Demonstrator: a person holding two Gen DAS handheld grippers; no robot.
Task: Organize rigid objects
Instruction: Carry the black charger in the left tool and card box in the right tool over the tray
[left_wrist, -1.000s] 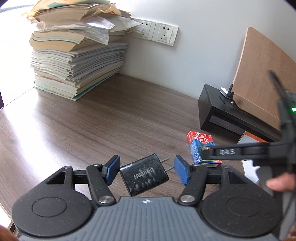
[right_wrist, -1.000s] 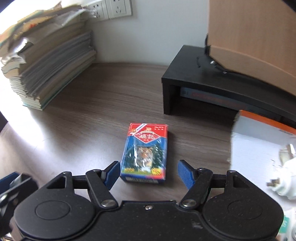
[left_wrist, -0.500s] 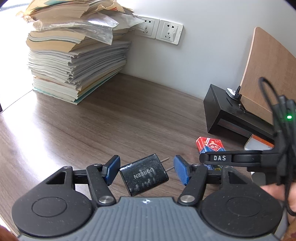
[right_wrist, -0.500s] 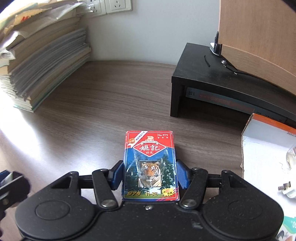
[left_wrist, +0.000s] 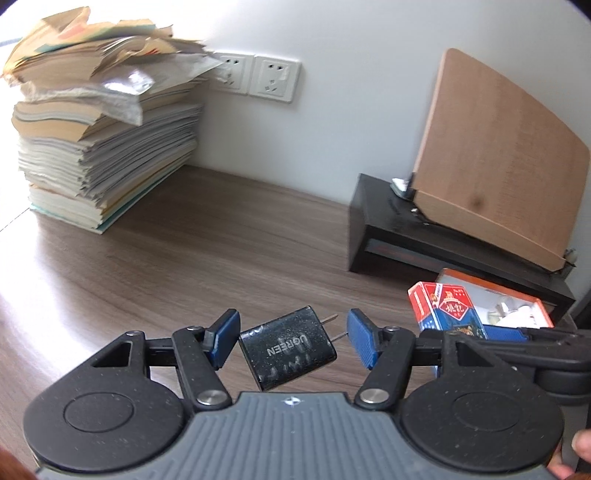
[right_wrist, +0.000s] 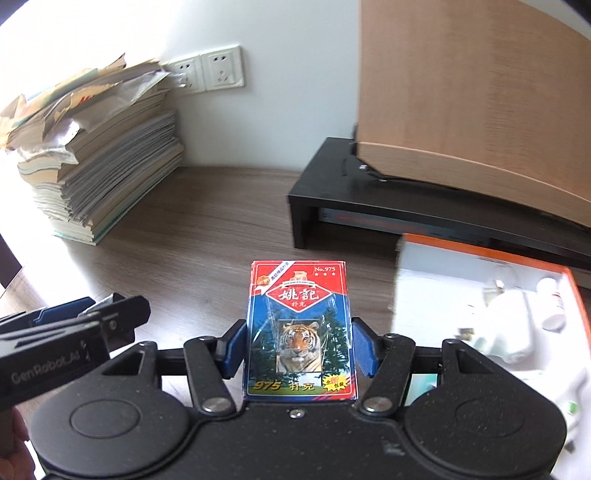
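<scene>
A black UGREEN charger (left_wrist: 286, 352) hangs tilted between the blue pads of my left gripper (left_wrist: 291, 338), its prongs against the right pad; the gripper is shut on it, above the wooden table (left_wrist: 221, 240). My right gripper (right_wrist: 299, 347) is shut on a red-and-blue playing-card pack (right_wrist: 299, 314) with a tiger picture, lifted off the table. In the left wrist view the pack (left_wrist: 448, 308) sits to the right, in front of the orange-rimmed box (left_wrist: 491, 286). In the right wrist view the left gripper (right_wrist: 74, 314) shows at the left edge.
An orange-rimmed white box (right_wrist: 443, 273) with small white items lies at the right. Behind it a black stand (right_wrist: 332, 192) carries a curved wooden board (right_wrist: 480, 92). A tall paper stack (left_wrist: 92, 147) stands at the back left, below wall sockets (left_wrist: 255, 75).
The right gripper closed on the card pack and lifted it off the table. Both grippers rose and drew back a little; the charger stayed gripped in the left one.
</scene>
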